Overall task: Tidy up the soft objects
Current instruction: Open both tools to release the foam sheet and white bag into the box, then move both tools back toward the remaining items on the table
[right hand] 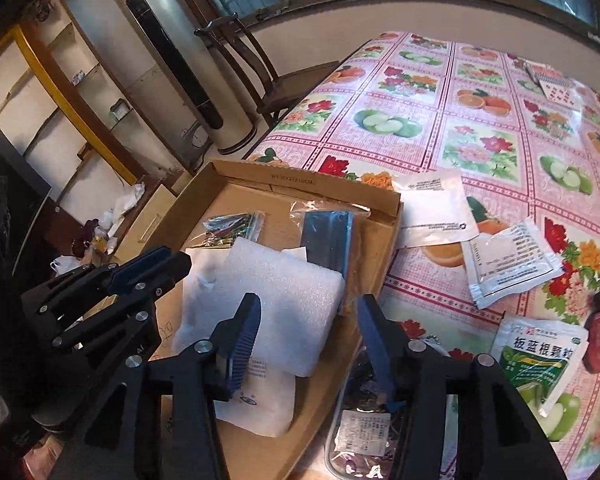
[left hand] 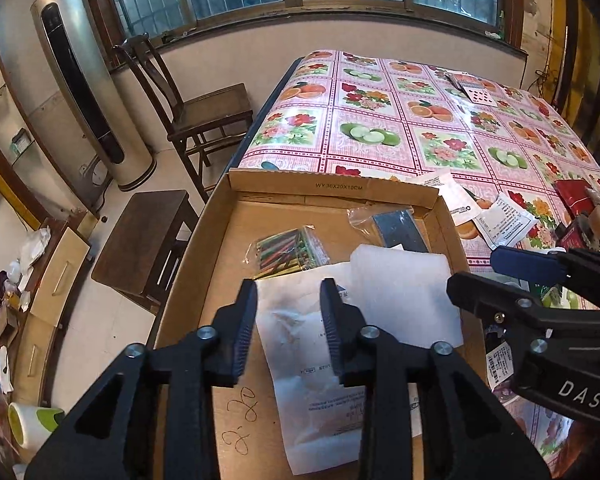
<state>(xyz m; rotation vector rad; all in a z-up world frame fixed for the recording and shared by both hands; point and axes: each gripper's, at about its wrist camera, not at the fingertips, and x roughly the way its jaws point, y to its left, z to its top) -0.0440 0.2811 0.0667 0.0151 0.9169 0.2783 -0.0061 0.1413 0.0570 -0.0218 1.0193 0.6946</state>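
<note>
A shallow cardboard box (left hand: 332, 190) (right hand: 384, 240) sits on the table's near left corner. In it lie a white foam sheet (left hand: 408, 292) (right hand: 284, 300), a white paper pouch (left hand: 312, 376) (right hand: 260, 400), a bag of coloured sticks (left hand: 288, 250) (right hand: 228, 226) and a dark strip in clear plastic (left hand: 400, 230) (right hand: 330, 236). My left gripper (left hand: 288, 316) is open and empty above the white pouch. My right gripper (right hand: 308, 328) is open and empty over the box's right wall and the foam sheet's edge. It also shows in the left wrist view (left hand: 540, 304).
Loose sachets lie on the fruit-pattern tablecloth right of the box: white ones (right hand: 440, 208) (right hand: 508, 260), a green-printed one (right hand: 540, 356), a clear bag (right hand: 364, 428) under my right gripper. Playing cards (left hand: 472, 86) lie far back. A chair (left hand: 188, 108) and stool (left hand: 144, 240) stand left.
</note>
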